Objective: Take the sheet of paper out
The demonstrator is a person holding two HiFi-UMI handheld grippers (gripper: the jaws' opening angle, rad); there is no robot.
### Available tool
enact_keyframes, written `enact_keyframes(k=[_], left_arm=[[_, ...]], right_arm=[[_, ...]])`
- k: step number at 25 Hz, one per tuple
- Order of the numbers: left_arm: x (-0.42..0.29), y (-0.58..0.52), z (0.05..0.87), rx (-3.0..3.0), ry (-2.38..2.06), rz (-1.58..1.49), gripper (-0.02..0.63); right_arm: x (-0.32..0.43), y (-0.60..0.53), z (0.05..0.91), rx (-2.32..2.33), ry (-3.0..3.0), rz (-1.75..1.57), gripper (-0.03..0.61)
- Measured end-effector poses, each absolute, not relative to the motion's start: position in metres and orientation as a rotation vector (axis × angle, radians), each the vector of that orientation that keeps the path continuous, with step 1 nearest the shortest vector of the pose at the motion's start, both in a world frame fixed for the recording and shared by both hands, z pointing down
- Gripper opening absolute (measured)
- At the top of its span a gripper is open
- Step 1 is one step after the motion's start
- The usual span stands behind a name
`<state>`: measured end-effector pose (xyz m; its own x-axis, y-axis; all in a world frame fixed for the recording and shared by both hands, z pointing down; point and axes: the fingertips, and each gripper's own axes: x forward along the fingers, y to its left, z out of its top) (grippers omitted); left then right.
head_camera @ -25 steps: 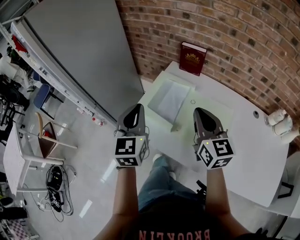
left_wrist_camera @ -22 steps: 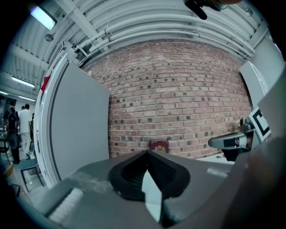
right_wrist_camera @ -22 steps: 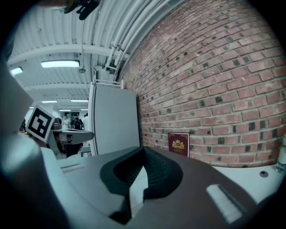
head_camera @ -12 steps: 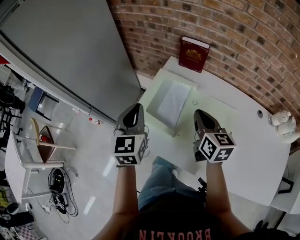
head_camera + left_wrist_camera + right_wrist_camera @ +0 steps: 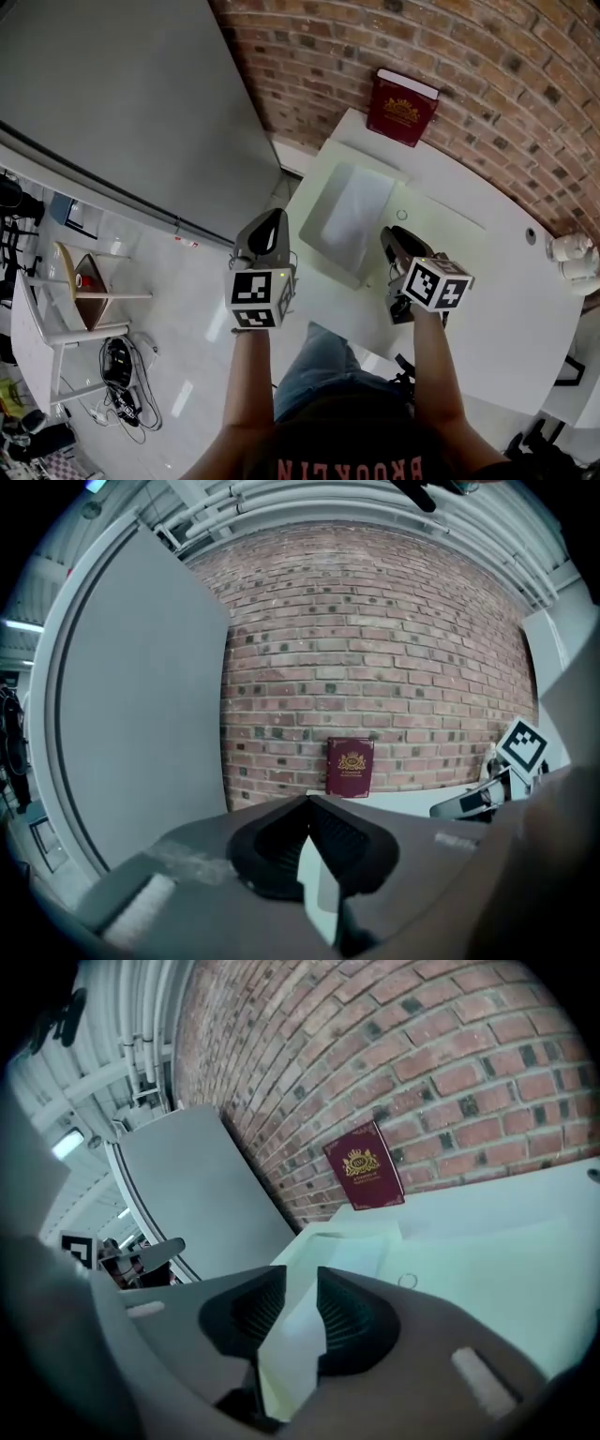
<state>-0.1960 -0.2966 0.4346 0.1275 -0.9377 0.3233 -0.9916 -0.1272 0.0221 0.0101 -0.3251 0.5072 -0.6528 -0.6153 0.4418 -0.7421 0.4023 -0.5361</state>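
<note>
Your left gripper (image 5: 272, 225) hangs off the table's left edge with its jaws pressed together and nothing between them. Just right of it, the sheet of paper (image 5: 358, 208) lies flat inside a pale holder (image 5: 322, 242), tray or folder I cannot tell, at the left end of the white table (image 5: 487, 300). Your right gripper (image 5: 396, 239) sits at the holder's near right corner, its jaws opening with only air between them. You are on the approach; nothing is gripped yet. Next, I judge, you need to bring one jaw under a free edge of the sheet, close lightly, and steady the holder with the left.
</note>
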Motion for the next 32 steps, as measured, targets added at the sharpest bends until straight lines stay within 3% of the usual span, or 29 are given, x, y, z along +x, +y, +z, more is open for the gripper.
enact_keyframes(k=[2,5,12,26,32], left_arm=[[-0.2,-0.305,0.44,2.169,-1.887,0.346,0.0],[-0.204,-0.318,0.448,2.165,-1.868,0.351,0.0],[-0.21,-0.338,0.462,2.168,-1.825,0.384,0.0],[-0.224,-0.364,0.488,2.144,-1.766,0.442,0.0],[-0.227,-0.372,0.493,2.146,-1.741,0.466,0.0]], right_arm=[[0.004,-0.33,0.52,1.176,-2.453,1.203,0.161],[0.0,-0.335,0.543,1.144,-2.387,1.335,0.198],[-0.004,-0.338,0.591,1.112,-2.22,1.55,0.198],[-0.013,-0.36,0.639,1.178,-2.094,1.577,0.198],[-0.015,-0.362,0.643,1.176,-2.068,1.597,0.155]])
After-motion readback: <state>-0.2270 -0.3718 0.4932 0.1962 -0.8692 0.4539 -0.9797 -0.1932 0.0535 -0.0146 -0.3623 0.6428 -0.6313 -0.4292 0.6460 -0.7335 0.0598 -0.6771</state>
